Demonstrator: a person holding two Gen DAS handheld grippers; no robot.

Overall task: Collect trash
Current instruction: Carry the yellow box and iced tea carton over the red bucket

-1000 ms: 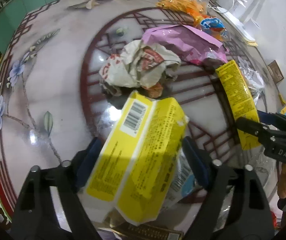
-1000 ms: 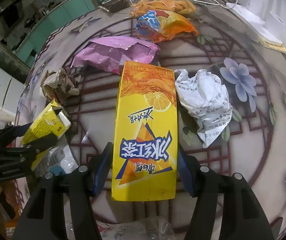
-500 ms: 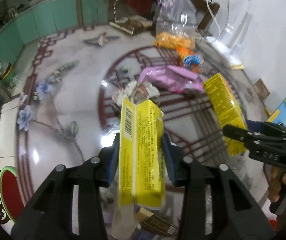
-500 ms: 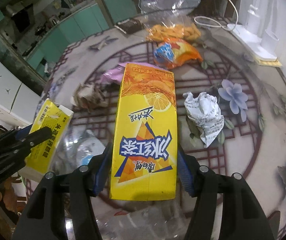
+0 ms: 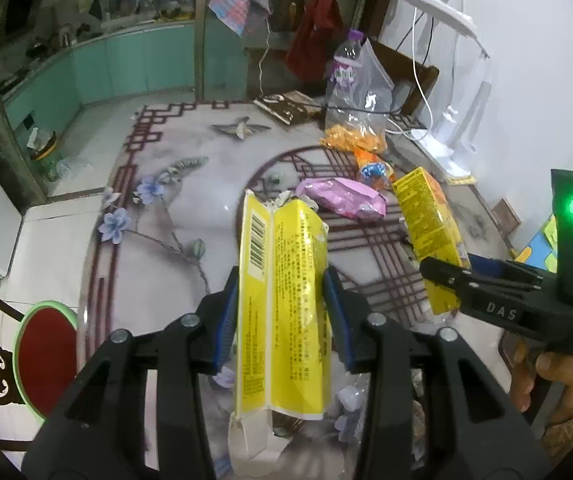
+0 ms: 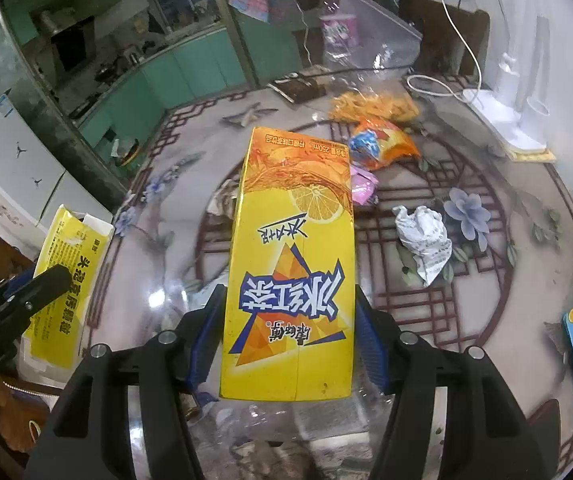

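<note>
Clamped between the blue pads of the left gripper (image 5: 282,300): a flattened yellow cardboard box with a barcode (image 5: 280,300), raised above the near edge of the round patterned glass table (image 5: 190,208). Gripped in the right gripper (image 6: 288,324): a yellow-orange iced-tea carton (image 6: 292,264), likewise lifted. Farther, mid-table: pink foil wrapper (image 5: 342,198), crumpled white paper (image 6: 424,238), orange snack bag (image 6: 382,146).

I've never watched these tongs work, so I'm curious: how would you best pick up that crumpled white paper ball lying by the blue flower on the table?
Come straight down on the crumpled white printed paper wad and pinch across its bunched upper lump. It lies alone on the glass-topped patterned table, so both sides look free, and its soft folds should squash between the pads; the thin trailing tail would probably slip.
</note>
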